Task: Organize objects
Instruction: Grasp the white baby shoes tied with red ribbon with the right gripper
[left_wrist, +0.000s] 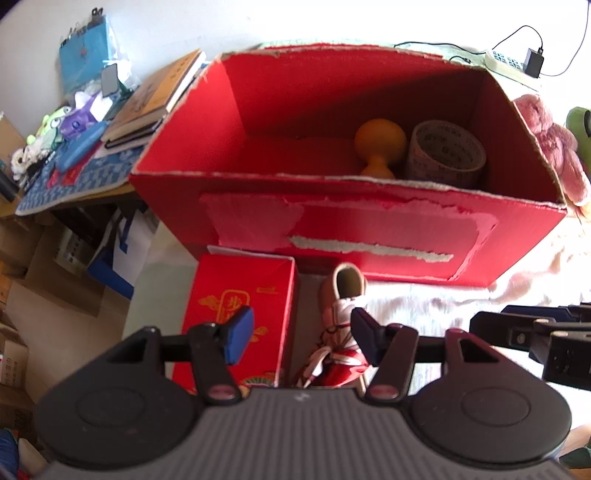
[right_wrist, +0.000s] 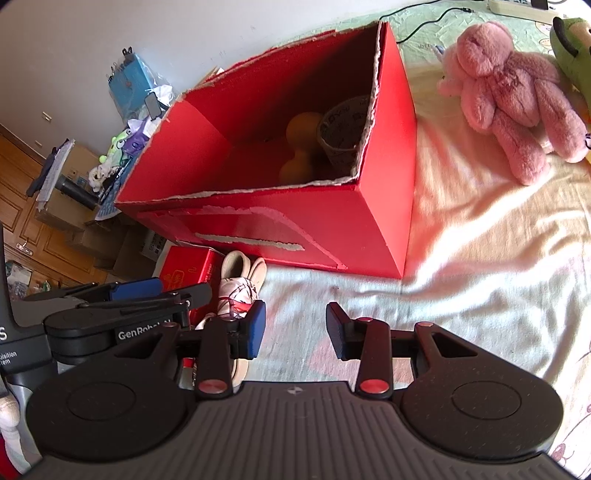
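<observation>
A large open red cardboard box (left_wrist: 332, 229) stands on the bed and holds an orange dumbbell-shaped toy (left_wrist: 380, 144) and a roll of tape (left_wrist: 447, 155). In front of it lie a small red box with gold print (left_wrist: 236, 288) and a white-and-red baby shoe (left_wrist: 341, 291). My left gripper (left_wrist: 303, 334) hovers open over the gap between these two, its right finger close to the shoe. My right gripper (right_wrist: 295, 328) is open above the bare sheet, just right of the shoe (right_wrist: 240, 280). A pink plush bear (right_wrist: 509, 99) lies right of the big box (right_wrist: 369, 229).
A green plush (right_wrist: 569, 48) lies by the bear. A power strip (left_wrist: 509, 61) with cables sits behind the box. Left of the bed, a cluttered side table carries books (left_wrist: 159, 96) and small items; cardboard boxes (left_wrist: 55, 273) stand on the floor.
</observation>
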